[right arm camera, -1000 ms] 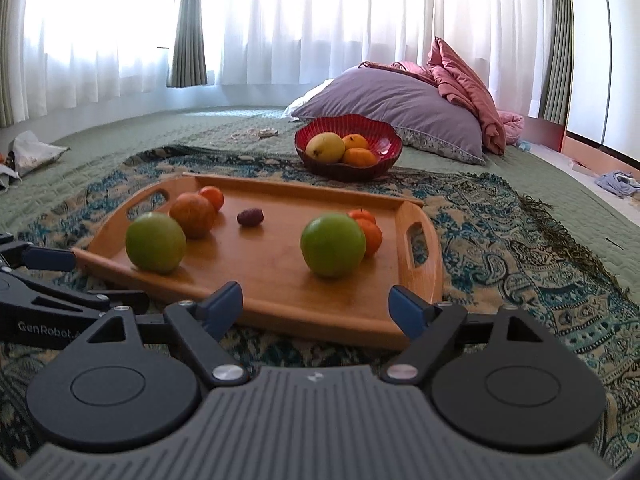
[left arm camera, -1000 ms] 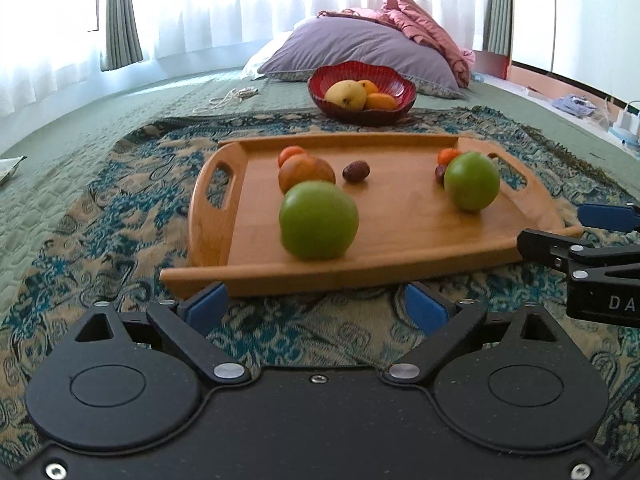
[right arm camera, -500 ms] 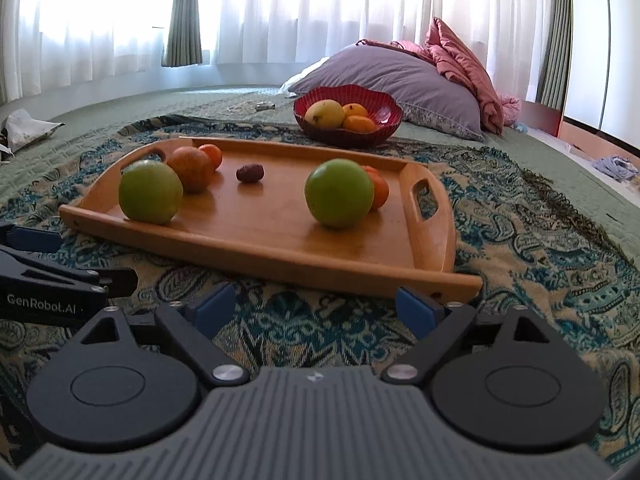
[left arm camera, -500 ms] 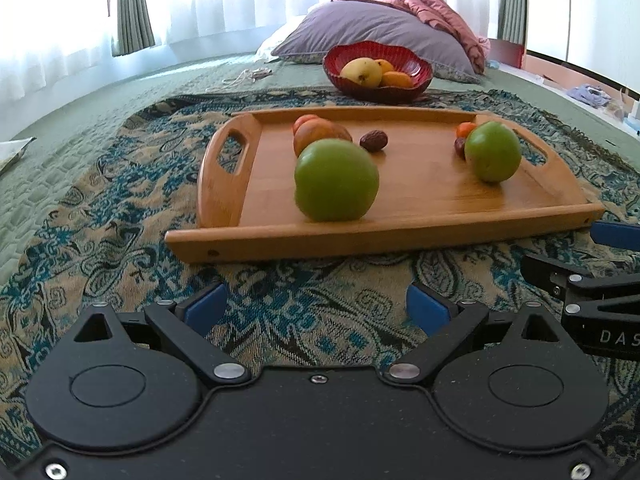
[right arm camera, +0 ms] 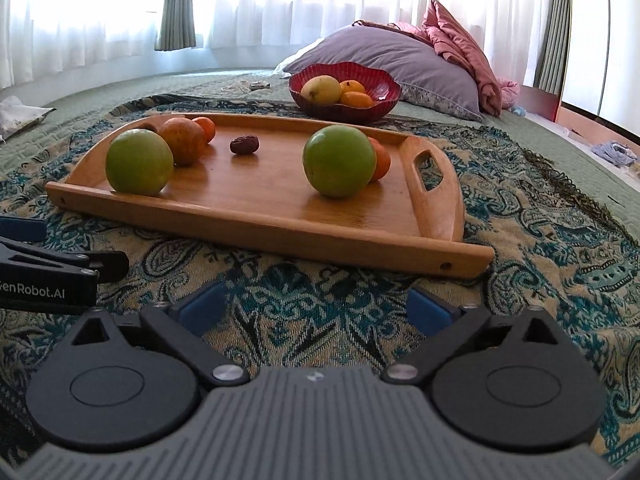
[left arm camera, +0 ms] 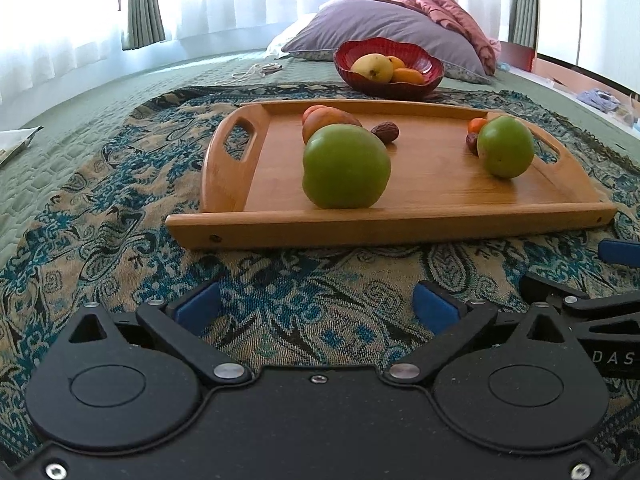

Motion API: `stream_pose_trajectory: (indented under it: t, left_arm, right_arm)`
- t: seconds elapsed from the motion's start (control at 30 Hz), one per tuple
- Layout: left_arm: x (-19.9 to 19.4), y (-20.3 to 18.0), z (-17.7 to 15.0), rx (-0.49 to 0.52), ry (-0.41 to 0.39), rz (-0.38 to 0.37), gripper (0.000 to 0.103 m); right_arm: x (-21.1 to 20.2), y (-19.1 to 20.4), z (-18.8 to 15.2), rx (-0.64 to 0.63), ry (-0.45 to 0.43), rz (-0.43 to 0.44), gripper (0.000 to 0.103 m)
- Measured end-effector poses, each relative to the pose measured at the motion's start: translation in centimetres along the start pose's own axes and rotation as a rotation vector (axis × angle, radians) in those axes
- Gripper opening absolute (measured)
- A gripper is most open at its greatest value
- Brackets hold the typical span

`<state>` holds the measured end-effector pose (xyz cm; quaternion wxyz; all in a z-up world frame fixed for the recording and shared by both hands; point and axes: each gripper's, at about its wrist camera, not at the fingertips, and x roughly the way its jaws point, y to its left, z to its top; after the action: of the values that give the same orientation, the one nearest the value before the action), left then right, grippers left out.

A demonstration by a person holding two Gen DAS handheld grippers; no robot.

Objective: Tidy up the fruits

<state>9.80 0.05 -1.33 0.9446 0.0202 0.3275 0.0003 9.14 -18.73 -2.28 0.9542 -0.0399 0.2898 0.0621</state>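
Note:
A wooden tray (left arm camera: 400,224) (right arm camera: 256,216) lies on a patterned cloth. On it sit two green apples, one near the left (left arm camera: 346,166) (right arm camera: 139,162) and one near the right (left arm camera: 505,146) (right arm camera: 339,161), an orange-red fruit (left arm camera: 324,120) (right arm camera: 183,140), small oranges (right arm camera: 205,128) (right arm camera: 379,162) and a dark date (left arm camera: 386,132) (right arm camera: 244,145). Behind it a red bowl (left arm camera: 434,74) (right arm camera: 384,98) holds a yellow fruit and oranges. My left gripper (left arm camera: 318,306) and right gripper (right arm camera: 314,306) hover over the cloth short of the tray, jaws opening wide, nothing between them.
The patterned cloth (left arm camera: 100,216) covers a green quilted surface (left arm camera: 80,112). A purple pillow (right arm camera: 384,52) and pink bedding (right arm camera: 464,40) lie behind the bowl. A cord (left arm camera: 256,72) lies at the back, paper (right arm camera: 20,114) at the far left, and clothes (right arm camera: 616,152) at the right.
Both grippers have sunk toward the cloth, so the tray sits higher in both views. Both pairs of jaws have spread a little wider. The fruit has not moved.

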Motion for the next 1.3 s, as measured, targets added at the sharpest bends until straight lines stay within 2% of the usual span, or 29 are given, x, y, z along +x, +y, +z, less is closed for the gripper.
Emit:
stream_pose_trajectory:
  t: [0.37, 1.3]
  left_arm:
    - [0.4, 0.54, -0.26, -0.034, -0.001, -0.018, 0.103]
    - [0.03, 0.28, -0.63, -0.032, -0.024, -0.003, 0.103]
  right_arm:
    - [0.31, -0.39, -0.44, 0.032, -0.002, 0.015, 0.103]
    - [0.03, -0.81, -0.78, 0.054, -0.023, 0.023, 0.103]
